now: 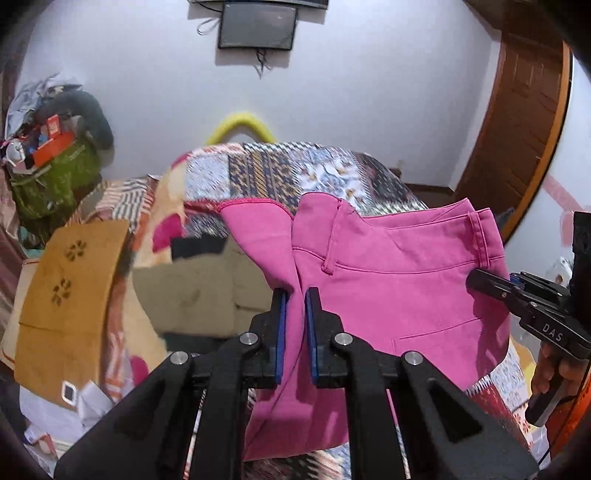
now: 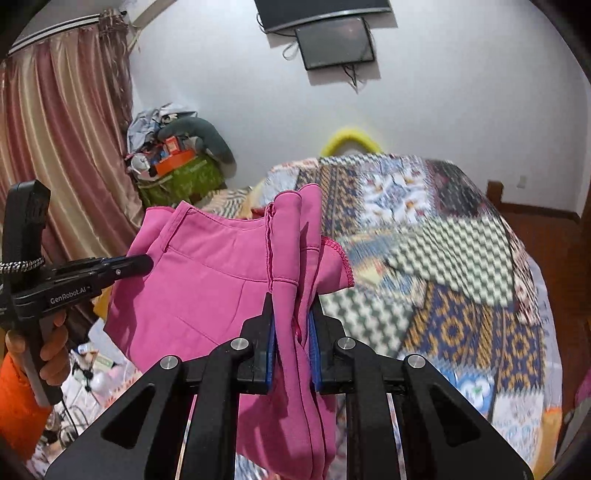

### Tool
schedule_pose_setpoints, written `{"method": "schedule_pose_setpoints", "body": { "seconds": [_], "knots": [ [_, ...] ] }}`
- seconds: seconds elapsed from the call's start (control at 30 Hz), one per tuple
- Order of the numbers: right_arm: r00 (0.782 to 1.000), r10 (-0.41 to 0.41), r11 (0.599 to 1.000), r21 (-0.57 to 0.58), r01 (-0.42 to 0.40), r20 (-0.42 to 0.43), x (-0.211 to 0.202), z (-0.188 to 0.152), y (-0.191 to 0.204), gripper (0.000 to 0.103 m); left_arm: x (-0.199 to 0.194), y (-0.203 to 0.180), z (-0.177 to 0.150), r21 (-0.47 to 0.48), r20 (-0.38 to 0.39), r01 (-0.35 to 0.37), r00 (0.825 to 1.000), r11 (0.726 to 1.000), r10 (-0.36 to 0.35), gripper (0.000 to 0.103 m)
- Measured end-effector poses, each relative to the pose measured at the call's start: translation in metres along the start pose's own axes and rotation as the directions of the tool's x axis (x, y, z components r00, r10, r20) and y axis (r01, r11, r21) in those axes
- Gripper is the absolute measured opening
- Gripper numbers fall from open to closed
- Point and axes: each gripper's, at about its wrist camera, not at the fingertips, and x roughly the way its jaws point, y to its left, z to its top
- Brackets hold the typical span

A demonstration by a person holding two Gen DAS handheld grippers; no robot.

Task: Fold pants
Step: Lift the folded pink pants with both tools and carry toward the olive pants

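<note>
Pants: pink pants (image 1: 388, 288) held up in the air above the bed, stretched between both grippers; waistband end with belt loops and a welt pocket faces the left wrist camera, loose fabric hangs down below the fingers
Left gripper: left gripper (image 1: 295, 295) has its blue-padded fingers (image 1: 281, 325) pinching a gathered fold of the pink cloth at one waist corner; seen from the right wrist view the same tool (image 2: 142, 263) comes in from the left edge, tips clamped on the fabric edge
Right gripper: right gripper (image 2: 291, 314) grips a bunched, seamed section of the pants between its pads (image 2: 271, 339), cloth filling the gap; in the left wrist view it (image 1: 476, 281) reaches in from the right and bites the side near a belt loop
Hands: left hand (image 2: 51, 350) in an orange sleeve wraps its tool's handle; right hand (image 1: 550, 373) partly visible at the frame edge
Bed: patchwork bedspread (image 2: 443, 258) lies below and behind the garment, blurred
Left side: brown cardboard (image 1: 70, 288) beside the bed; green bag (image 1: 55, 181) stuffed with clutter near the wall
Wall: dark screen (image 1: 257, 26) mounted high; yellow curved object (image 1: 240, 127) showing behind the bed
Window: striped curtain (image 2: 62, 129) in the right wrist view
Door: wooden door (image 1: 524, 107) at the right
</note>
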Motion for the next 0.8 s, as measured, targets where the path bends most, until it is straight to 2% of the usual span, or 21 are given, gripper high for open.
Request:
{"method": "schedule_pose_setpoints", "body": {
  "seconds": [0.27, 0.43, 0.8],
  "knots": [
    [1.0, 0.016, 0.999, -0.034, -0.016, -0.003, 0.06, 0.042, 0.011, 0.013, 0.041, 0.045, 0.028, -0.027, 0.019, -0.083, 0.996, 0.996, 0.083, 0.01],
    [0.999, 0.026, 0.998, -0.054, -0.028, -0.026, 0.107, 0.058, 0.017, 0.013, 0.084, 0.085, 0.032, -0.092, -0.014, -0.123, 0.992, 0.988, 0.122, 0.01],
    [0.991, 0.041, 0.996, -0.073, -0.051, -0.13, 0.217, 0.053, 0.018, 0.013, 0.193, 0.15, 0.019, -0.172, -0.123, -0.163, 0.982, 0.971, 0.143, 0.01]
  ]
}}
